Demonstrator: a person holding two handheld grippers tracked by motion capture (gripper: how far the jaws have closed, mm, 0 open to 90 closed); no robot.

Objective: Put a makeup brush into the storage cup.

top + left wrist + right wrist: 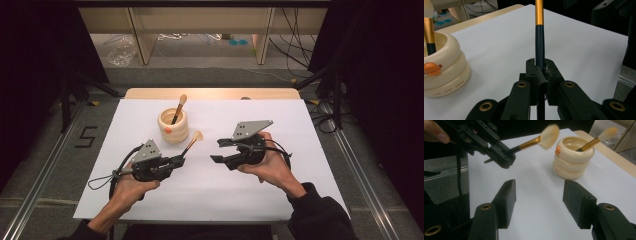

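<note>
Makeup brush (190,145): dark handle, gold ferrule, pale peach bristle head; held above the white tabletop (310,165), near its middle, just right of the cream ringed holder (173,129). Second brush (177,109) of same make standing tilted in holder, bristles up.

Left claw (183,159): fully closed, clamped on lower end of dark handle; handle seen pinched between the pads in left gripper view (539,50).

Right claw (218,150): jaws standing apart, nothing between them, touching nothing; hovering over tabletop near its middle, well short of the right edge.

Held brush long axis: slanting up and away from left claw toward far edge of tabletop, bristles at high end, close to holder's side; touching or not, cannot tell.
</note>
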